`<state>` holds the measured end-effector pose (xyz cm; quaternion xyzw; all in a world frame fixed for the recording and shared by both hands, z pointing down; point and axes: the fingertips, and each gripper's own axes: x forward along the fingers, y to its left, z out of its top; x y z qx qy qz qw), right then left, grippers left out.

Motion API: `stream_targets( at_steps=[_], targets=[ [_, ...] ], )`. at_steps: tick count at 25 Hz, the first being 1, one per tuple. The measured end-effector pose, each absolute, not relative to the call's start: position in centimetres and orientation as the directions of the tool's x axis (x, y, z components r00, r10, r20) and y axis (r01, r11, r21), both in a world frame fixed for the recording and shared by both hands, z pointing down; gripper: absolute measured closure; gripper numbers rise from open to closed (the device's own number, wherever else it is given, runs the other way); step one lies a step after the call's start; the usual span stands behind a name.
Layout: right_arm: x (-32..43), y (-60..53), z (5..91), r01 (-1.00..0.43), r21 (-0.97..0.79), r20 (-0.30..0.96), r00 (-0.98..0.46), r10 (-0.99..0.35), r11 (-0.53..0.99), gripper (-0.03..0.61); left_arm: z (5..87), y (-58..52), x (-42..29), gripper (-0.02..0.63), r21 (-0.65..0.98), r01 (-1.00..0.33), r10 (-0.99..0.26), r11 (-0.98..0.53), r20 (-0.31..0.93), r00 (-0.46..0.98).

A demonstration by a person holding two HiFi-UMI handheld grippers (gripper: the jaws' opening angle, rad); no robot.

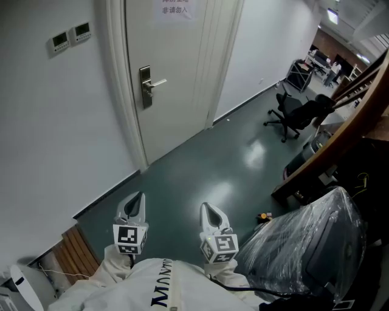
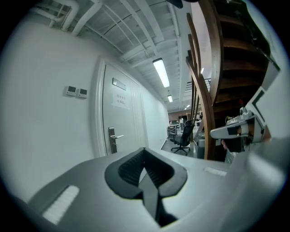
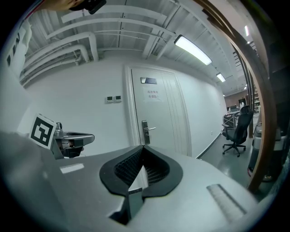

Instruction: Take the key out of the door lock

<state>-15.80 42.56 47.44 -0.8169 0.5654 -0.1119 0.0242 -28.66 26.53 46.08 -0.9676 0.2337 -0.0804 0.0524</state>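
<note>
A white door (image 1: pixel 176 67) stands shut across the corridor, well ahead of both grippers. Its metal lock plate (image 1: pixel 146 87) carries a lever handle (image 1: pixel 158 82); the same lock plate (image 2: pixel 112 139) is small in the left gripper view, and the lock plate (image 3: pixel 145 132) is small in the right gripper view too. A key is too small to make out at this distance. My left gripper (image 1: pixel 141 195) and right gripper (image 1: pixel 204 205) are held side by side close to my body, pointing towards the door. The left gripper (image 2: pixel 145 149) and the right gripper (image 3: pixel 142 147) are both shut, with nothing between the jaws.
Two wall control panels (image 1: pixel 70 36) hang left of the door, and a paper notice (image 1: pixel 175 9) is on it. A black office chair (image 1: pixel 292 115) stands down the corridor. A wooden stair beam (image 1: pixel 340 146) and a plastic-wrapped bulk (image 1: pixel 310 243) crowd the right.
</note>
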Motion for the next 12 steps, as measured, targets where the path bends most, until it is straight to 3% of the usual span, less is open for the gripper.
stream_targets(
  at_steps=[12],
  targets=[
    [-14.2, 42.7, 49.3, -0.911, -0.206, 0.175, 0.324, -0.930, -0.357, 0.578, 47.1, 27.0, -27.1, 0.614, -0.154, -0.436, -0.457, -0.887, 0.153, 0.876]
  ],
)
